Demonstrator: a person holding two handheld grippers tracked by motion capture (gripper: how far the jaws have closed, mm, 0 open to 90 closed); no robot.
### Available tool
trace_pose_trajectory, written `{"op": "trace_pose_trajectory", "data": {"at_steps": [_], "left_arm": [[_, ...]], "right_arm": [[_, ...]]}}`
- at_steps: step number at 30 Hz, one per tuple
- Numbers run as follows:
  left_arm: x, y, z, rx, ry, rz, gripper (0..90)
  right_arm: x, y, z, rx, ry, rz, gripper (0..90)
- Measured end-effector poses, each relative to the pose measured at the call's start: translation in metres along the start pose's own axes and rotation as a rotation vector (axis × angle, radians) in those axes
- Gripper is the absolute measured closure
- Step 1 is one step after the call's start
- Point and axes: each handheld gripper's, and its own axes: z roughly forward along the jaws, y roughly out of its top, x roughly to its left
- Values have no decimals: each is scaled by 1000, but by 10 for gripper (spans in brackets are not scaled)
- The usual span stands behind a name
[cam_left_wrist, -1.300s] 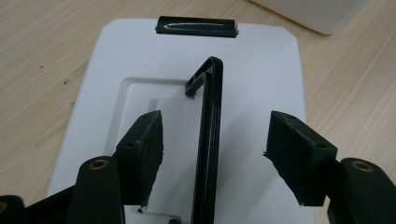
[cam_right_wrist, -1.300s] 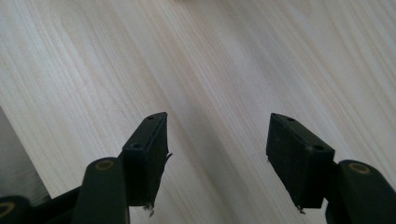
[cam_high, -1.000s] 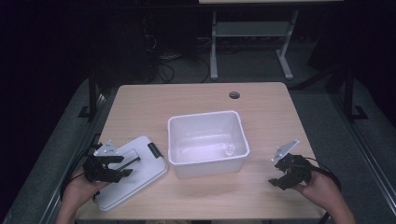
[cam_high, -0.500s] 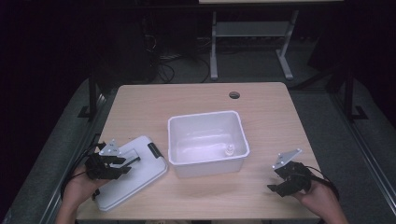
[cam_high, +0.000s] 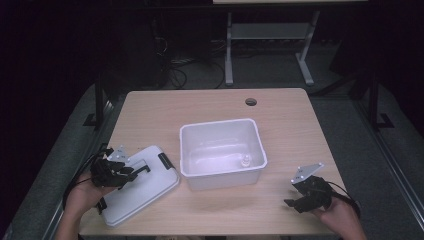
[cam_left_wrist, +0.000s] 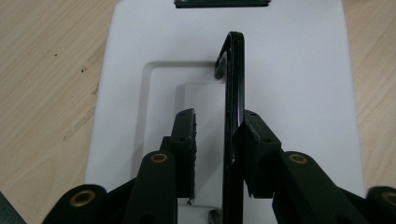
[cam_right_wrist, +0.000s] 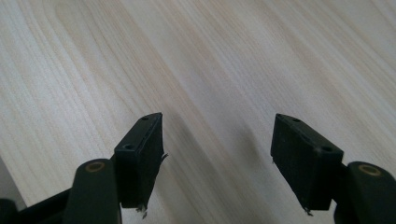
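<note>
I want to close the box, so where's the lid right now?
In the high view the white lid lies flat on the table's near left corner, just left of the open box, with the left hand-held gripper over its black handle.

The white bin stands at the middle of the frame, blocking any straight pass between the two sides of the bench. The lid covers the lower left. Bare wood lies open across the upper part, down the right side, and along the lower edge under the bin.
</note>
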Motion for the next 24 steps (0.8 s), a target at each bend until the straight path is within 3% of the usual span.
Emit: {"op": "trace_pose_trajectory", "data": {"at_steps": [13,24], "left_arm": [[9,2,1,18,-20,-8,750],[11,1,2,6,-70,2,825]], "right_arm": [[3,-2,1,-14,-1,8,332],[3,-2,4,-11,5,3,332]]}}
